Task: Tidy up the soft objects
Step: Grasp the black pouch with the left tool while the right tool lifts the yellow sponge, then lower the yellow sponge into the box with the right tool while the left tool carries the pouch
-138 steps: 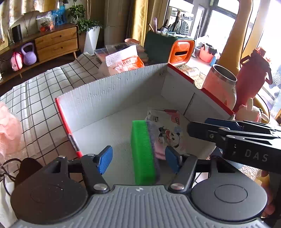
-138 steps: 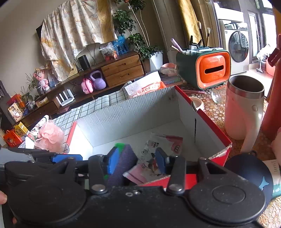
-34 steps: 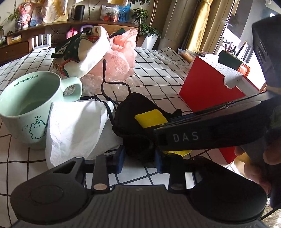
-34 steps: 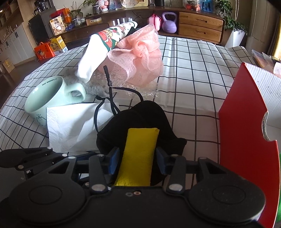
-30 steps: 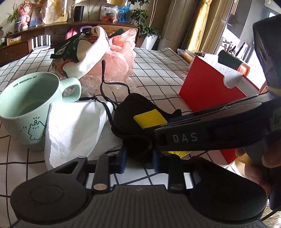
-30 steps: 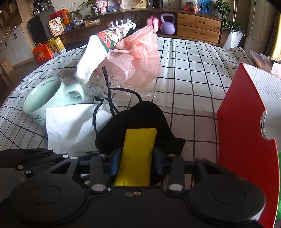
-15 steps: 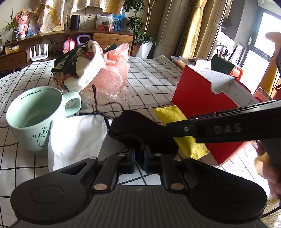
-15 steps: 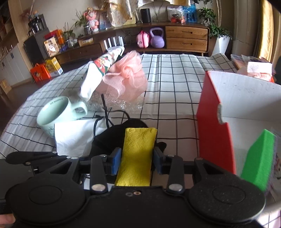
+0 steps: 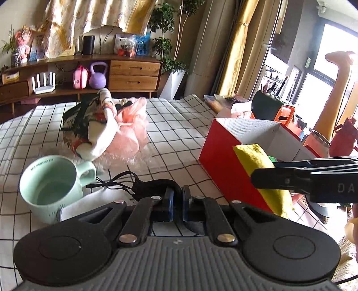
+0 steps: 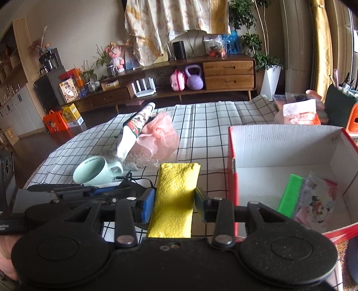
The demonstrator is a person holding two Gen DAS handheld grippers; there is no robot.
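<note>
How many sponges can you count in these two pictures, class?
2. A yellow sponge is held between the right gripper's jaws; a green sponge stands inside the red box. Others may be hidden.

Lived-in home, living-room end. Long low wooden sideboard along the far wall, two drawers at one end; on and under it a black speaker, a white router, a purple kettlebell and a small pink case. Patterned cloth hangs on the wall above. Potted plant in a tall white planter beside floor-length yellow curtains. Table under a black-and-white checked cloth, carrying a mint mug, a pink bath pouf and a red-and-white cardboard box. Coffee machine and gift boxes at the left. Big windows behind the curtains, daylight.
</note>
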